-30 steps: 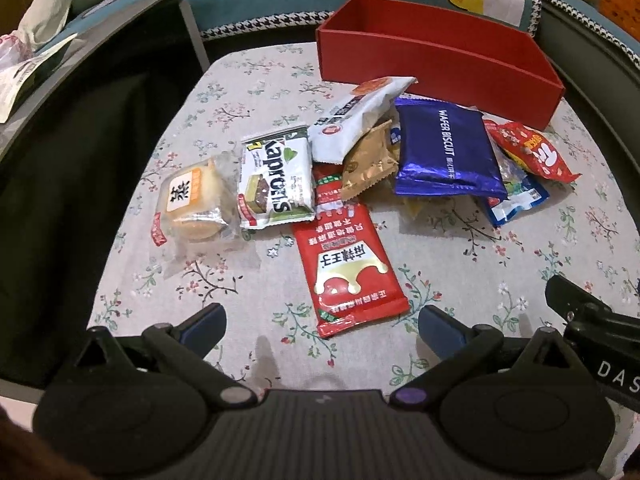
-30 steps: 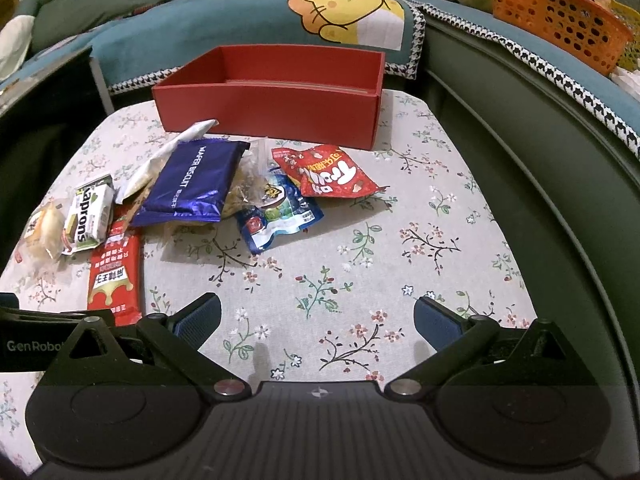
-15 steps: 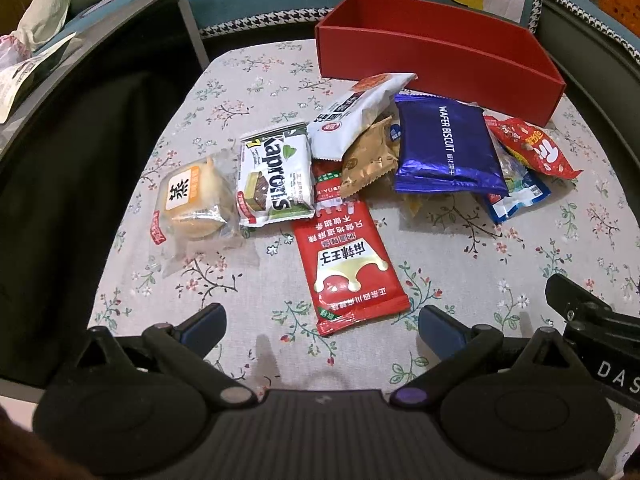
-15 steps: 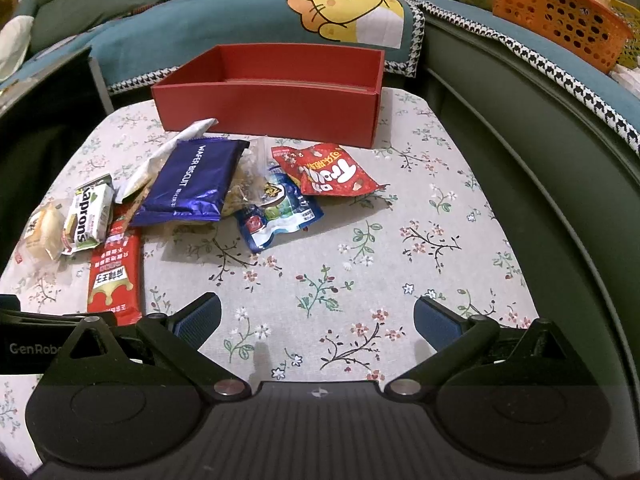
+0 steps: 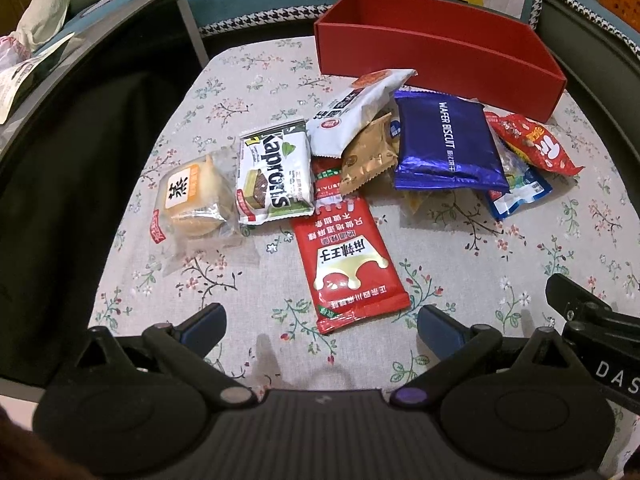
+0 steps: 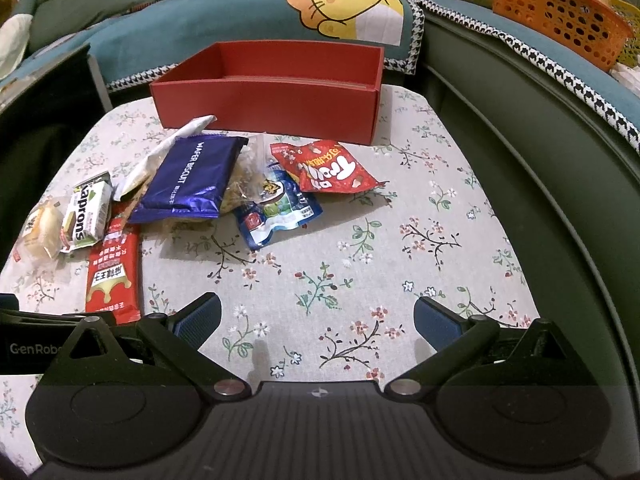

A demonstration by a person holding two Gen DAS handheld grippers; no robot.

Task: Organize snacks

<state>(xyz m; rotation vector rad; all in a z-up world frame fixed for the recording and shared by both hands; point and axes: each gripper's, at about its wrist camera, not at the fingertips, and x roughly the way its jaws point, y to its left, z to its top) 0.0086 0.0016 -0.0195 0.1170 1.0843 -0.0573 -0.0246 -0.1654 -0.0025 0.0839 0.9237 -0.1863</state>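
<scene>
Two hand-held tools hover low over a floral-clothed desk [image 6: 420, 216], both released and empty. The left tool [image 5: 320, 322] points forward at the near end of a long red packet [image 5: 348, 264], its blue-padded fingers [image 5: 204, 324] spread to either side of the packet's tip without touching it. The right tool [image 6: 316, 316] hangs level over bare cloth on the desk's right half, jaws equally wide, well apart from the snacks.

The snacks lie in a loose heap toward the desk's left and centre: a wrapped bun [image 5: 192, 196] at far left, a green-and-white Kaprons packet [image 5: 276, 176] just beside it, a white pouch [image 5: 356, 108] and a tan sachet [image 5: 370, 158] overlapping, a blue wafer biscuit pack [image 5: 446, 142] atop others, and a red bag [image 6: 328, 166] resting partly on a blue pouch [image 6: 280, 212]. An open red box [image 6: 272, 100] stands at the desk's far edge.
</scene>
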